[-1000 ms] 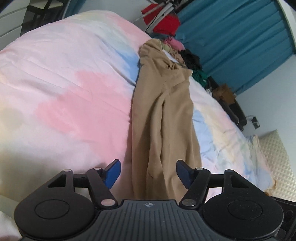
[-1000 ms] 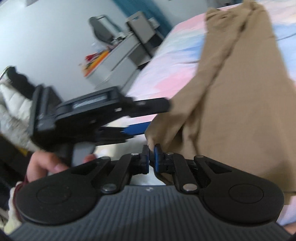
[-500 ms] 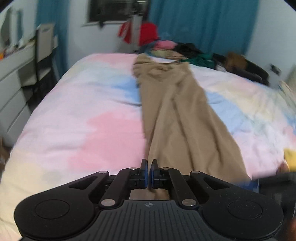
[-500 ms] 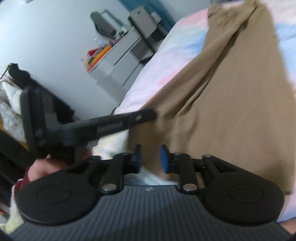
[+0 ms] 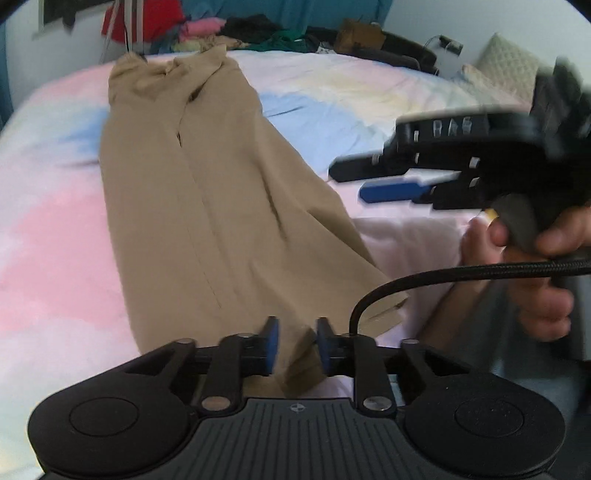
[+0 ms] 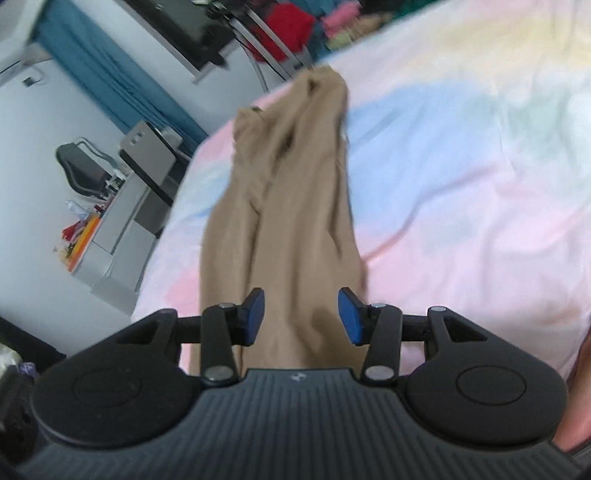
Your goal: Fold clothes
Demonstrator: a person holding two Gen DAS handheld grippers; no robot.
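Pretty lived-in bedroom: bed [image 5: 369,92] with a pastel tie-dye sheet, teal curtains [image 6: 110,81], grey drawers [image 6: 125,229], a black chair [image 6: 81,170], pale walls, clothes pile [image 5: 229,33] behind.

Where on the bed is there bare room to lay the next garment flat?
Bare pastel bedsheet lies left of the long tan trousers, and a wider stretch to their right. The far edge is crowded with a heap of mixed clothes.

Plain tan trousers [image 5: 207,206] lie on a bedspread [image 5: 55,236] of pastel tie-dye blotches: pink at nine o'clock, pale blue and yellow toward one. Teal curtains [image 6: 107,70] hang at eleven. The black left tongs [image 5: 294,343] and right tongs [image 6: 301,314] have blue pads [image 6: 255,314].
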